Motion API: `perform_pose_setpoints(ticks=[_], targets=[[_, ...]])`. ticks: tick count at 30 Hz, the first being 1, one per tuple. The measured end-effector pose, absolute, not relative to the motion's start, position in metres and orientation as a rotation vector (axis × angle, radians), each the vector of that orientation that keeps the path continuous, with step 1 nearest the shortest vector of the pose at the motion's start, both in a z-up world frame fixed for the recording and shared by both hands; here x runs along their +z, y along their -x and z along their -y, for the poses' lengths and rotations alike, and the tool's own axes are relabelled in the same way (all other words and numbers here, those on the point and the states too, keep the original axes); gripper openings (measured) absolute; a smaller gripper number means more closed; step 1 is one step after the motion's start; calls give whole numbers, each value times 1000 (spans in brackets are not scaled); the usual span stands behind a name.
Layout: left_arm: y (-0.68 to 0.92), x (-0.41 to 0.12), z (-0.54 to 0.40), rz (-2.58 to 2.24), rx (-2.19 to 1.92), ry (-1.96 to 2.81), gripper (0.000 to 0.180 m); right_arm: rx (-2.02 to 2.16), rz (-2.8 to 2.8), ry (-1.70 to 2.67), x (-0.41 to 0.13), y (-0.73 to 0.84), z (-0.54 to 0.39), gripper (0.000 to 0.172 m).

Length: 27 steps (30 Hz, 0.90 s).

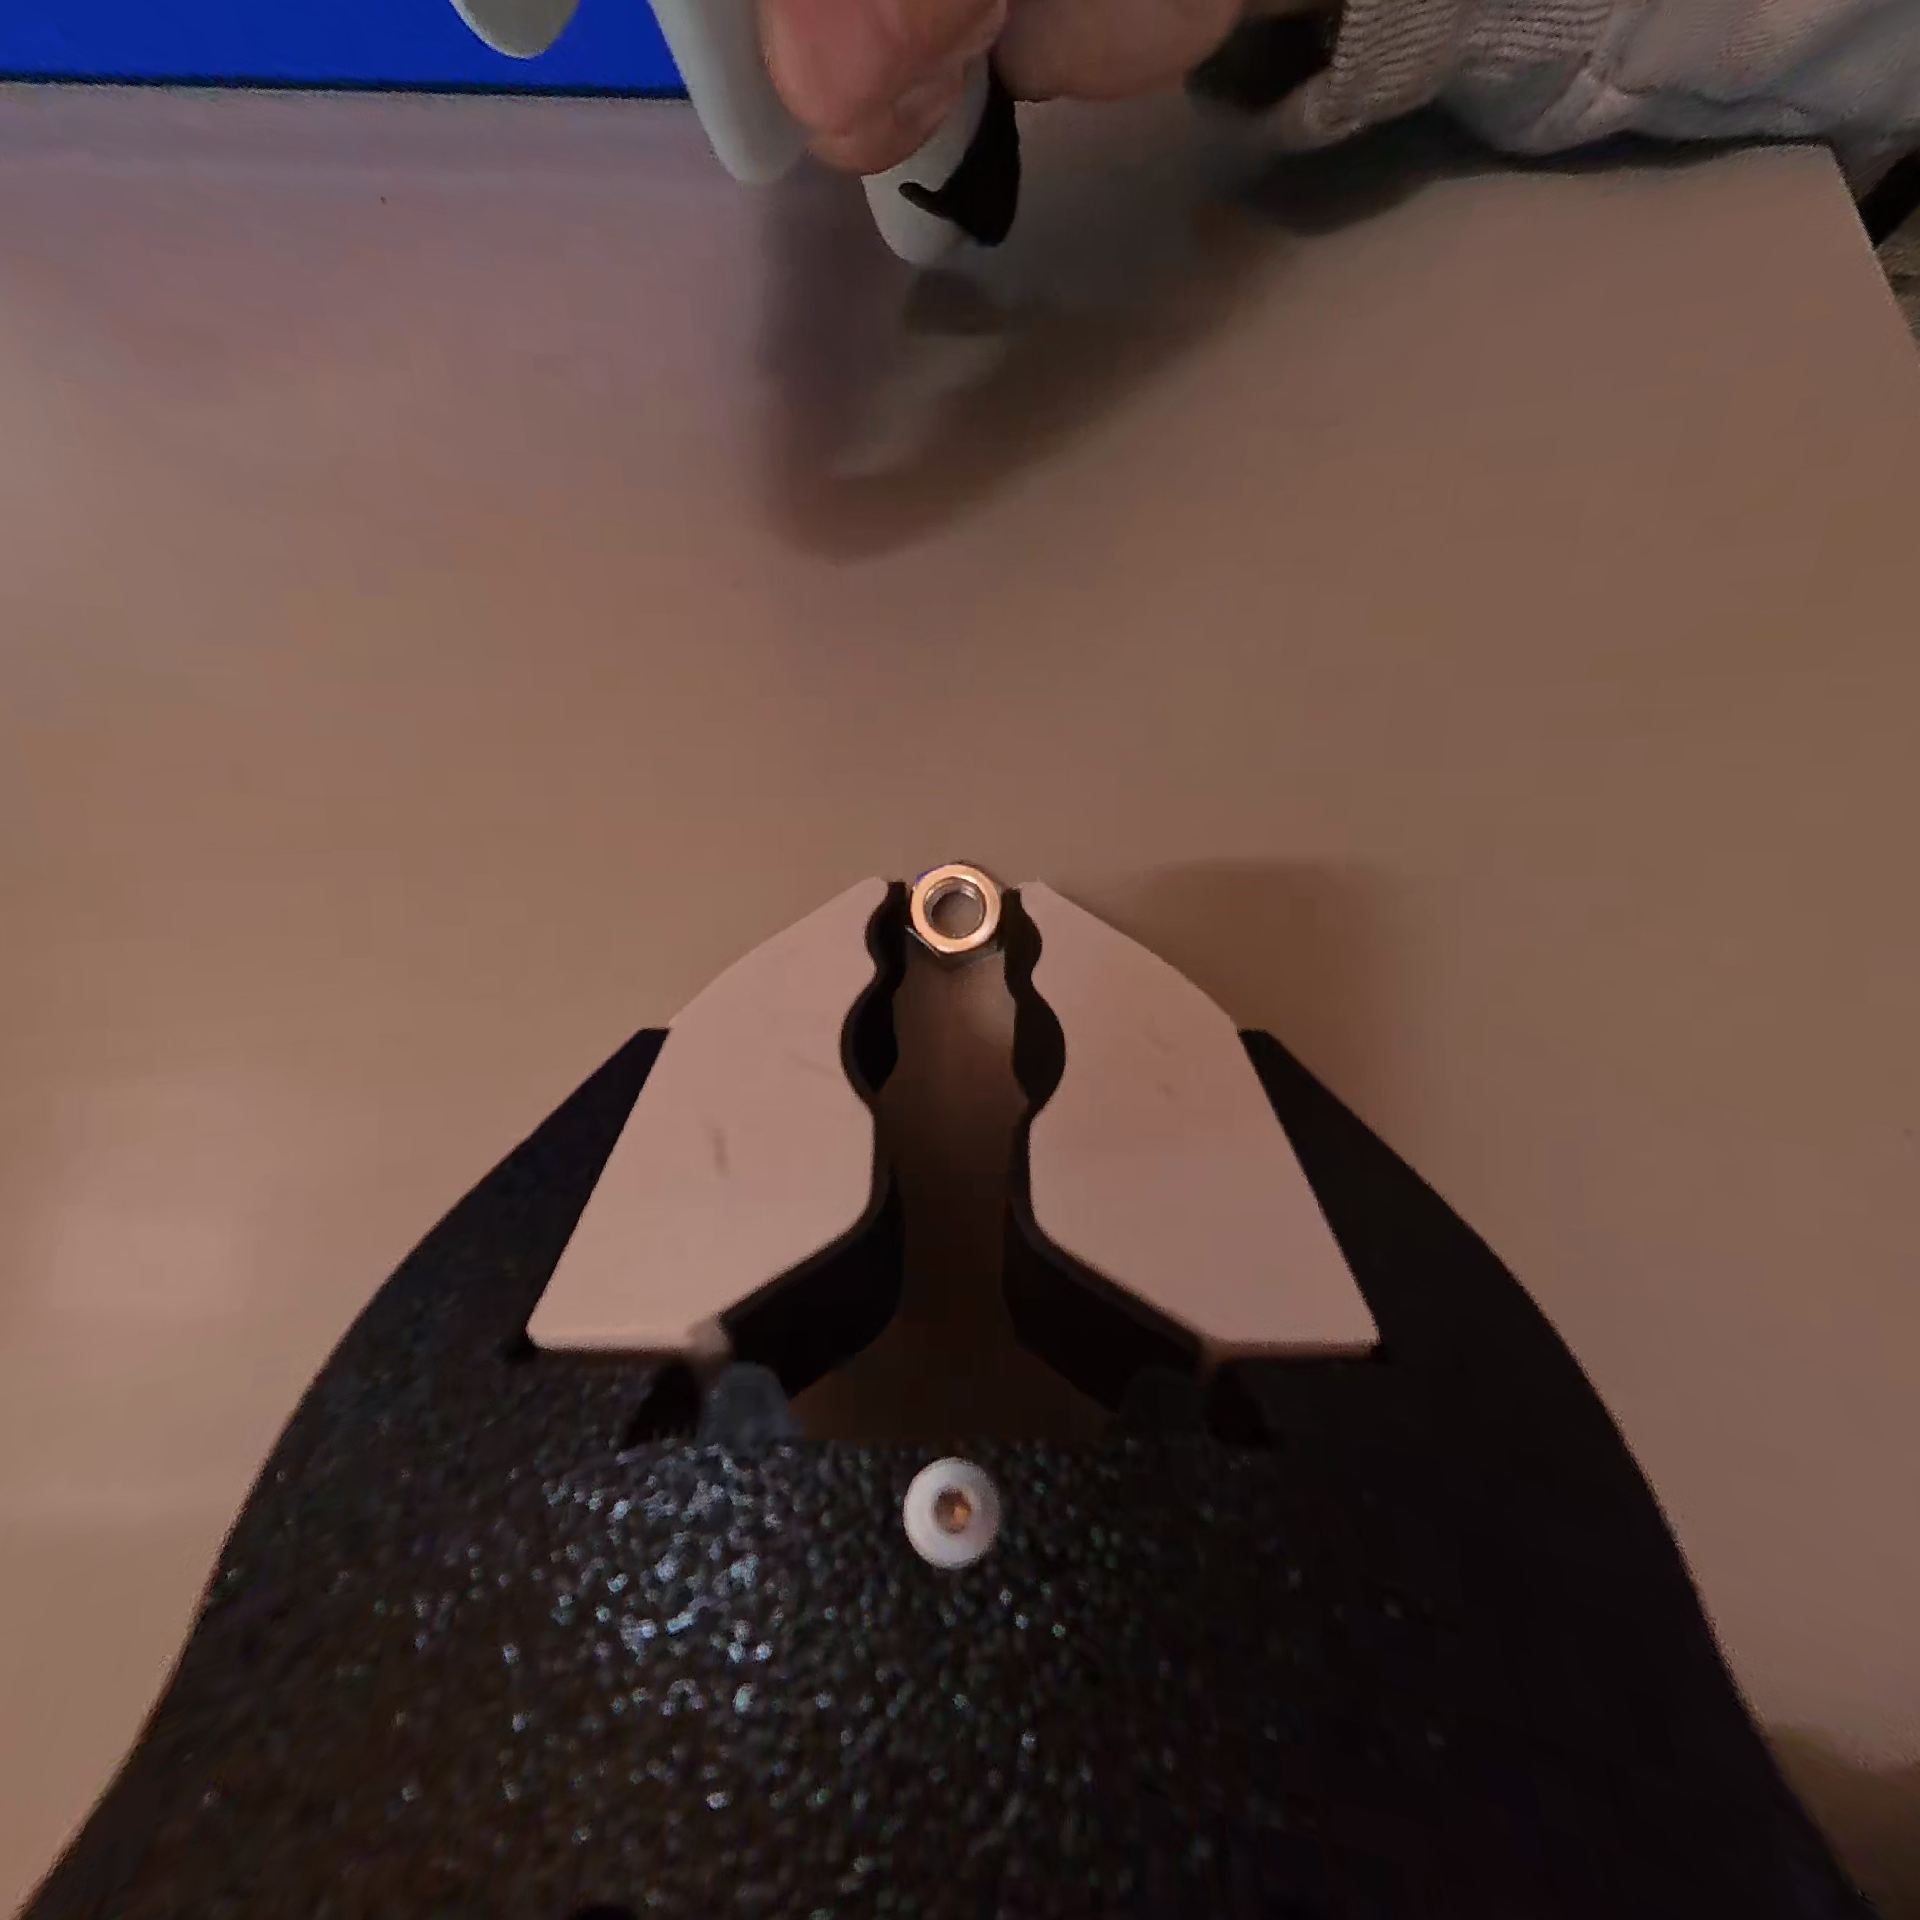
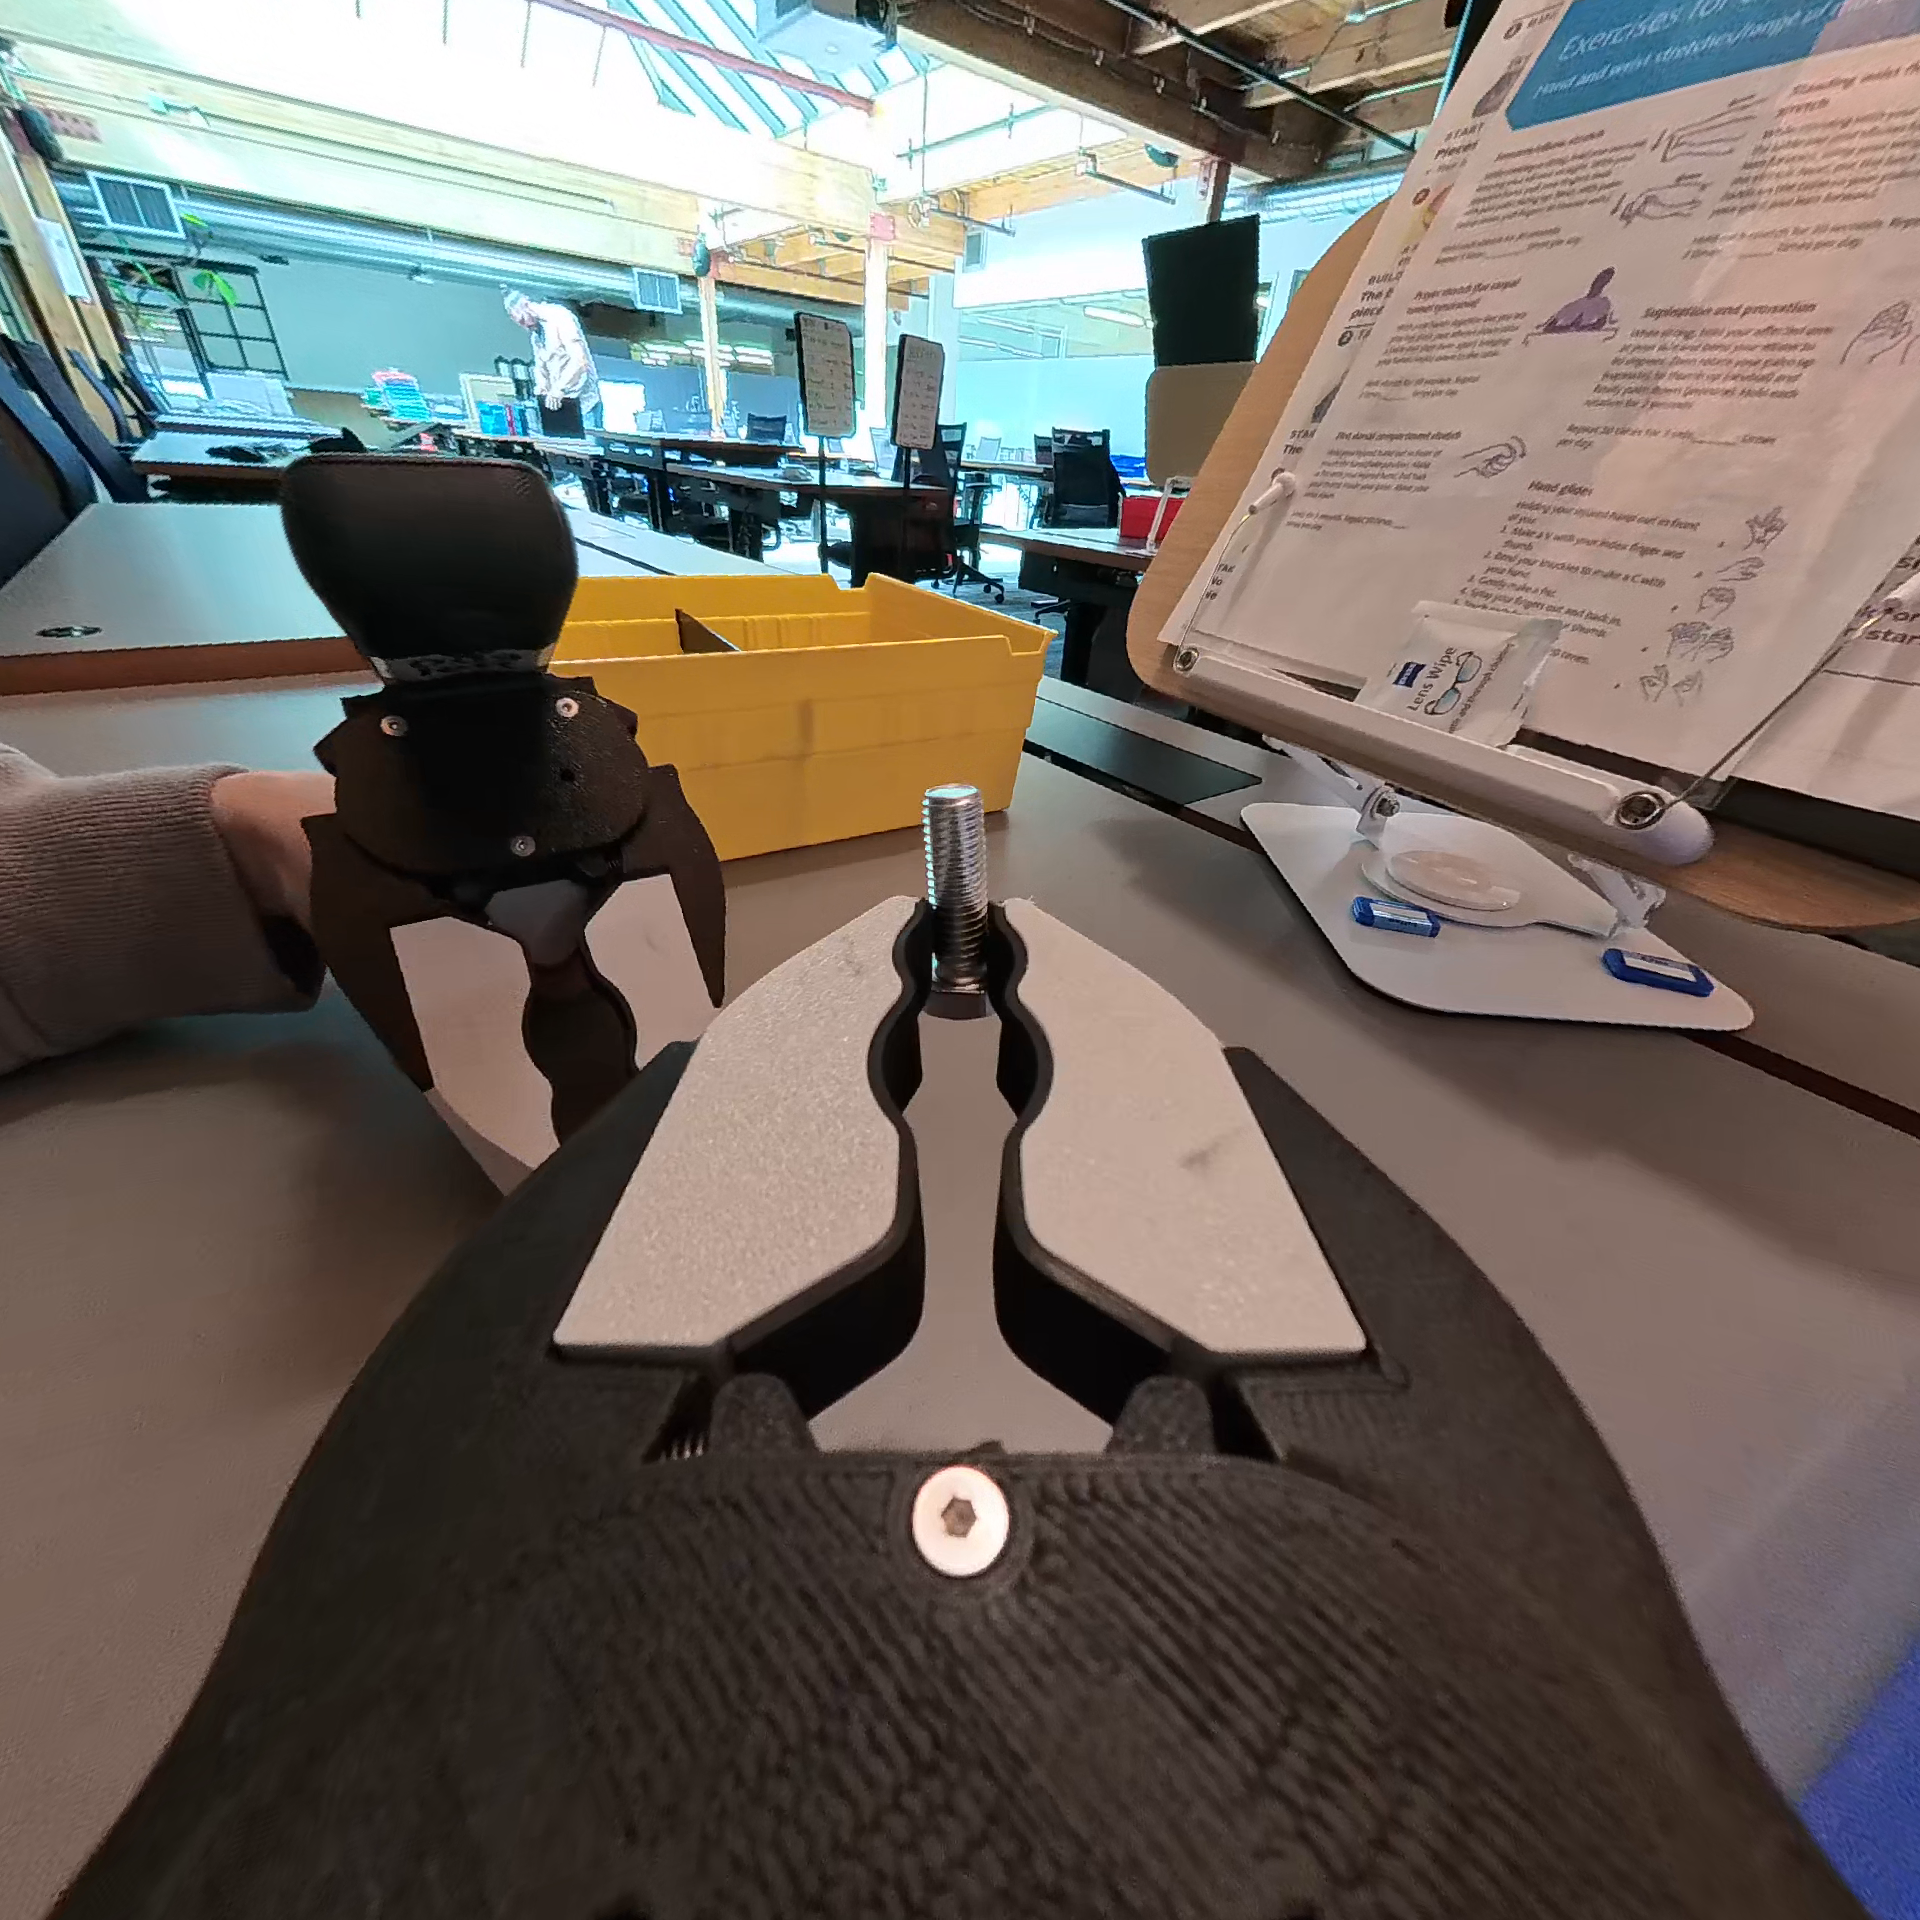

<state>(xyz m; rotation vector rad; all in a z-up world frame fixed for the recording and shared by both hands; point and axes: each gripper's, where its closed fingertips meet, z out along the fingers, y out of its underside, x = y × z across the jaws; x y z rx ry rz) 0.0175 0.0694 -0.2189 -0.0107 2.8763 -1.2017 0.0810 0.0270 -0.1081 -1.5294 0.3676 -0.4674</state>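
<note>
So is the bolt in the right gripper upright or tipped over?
Upright. The bolt stands with its threaded end up and its head down between the right gripper's fingertips, which close on its shank.

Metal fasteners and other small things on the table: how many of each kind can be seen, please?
Hex nut, between the left gripper fingertips: 1
Bolt, clamped in the right gripper: 1
Yellow bin: 1
Small blue cards on the white stand base: 2
Total: 5

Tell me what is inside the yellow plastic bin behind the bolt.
Inside the yellow plastic bin, the right wrist view shows only a dark divider and inner walls. The near wall hides the floor, so any contents cannot be seen.
</note>
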Motion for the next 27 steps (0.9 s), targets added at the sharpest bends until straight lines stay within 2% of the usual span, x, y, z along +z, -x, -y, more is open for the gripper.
perform_pose_setpoints(ticks=[4,10,14,20,27], targets=[[-26,-206,-70,-2796,-1221,57,16,-466,-360,1532,-108,-80,-27,9],[-45,-121,-61,-2675,-1257,120,17,-441,-354,1511,-105,-76,-31,9],[-55,-85,-45,-2639,-1257,4,17,-379,-347,1474,-103,-71,-38,9],[-62,-69,-34,-2606,-1309,-61,17,-330,-351,1446,-102,-69,-40,9],[-60,-81,-31,-2655,-1270,-76,17,-338,-327,1481,-106,-67,-46,9]])
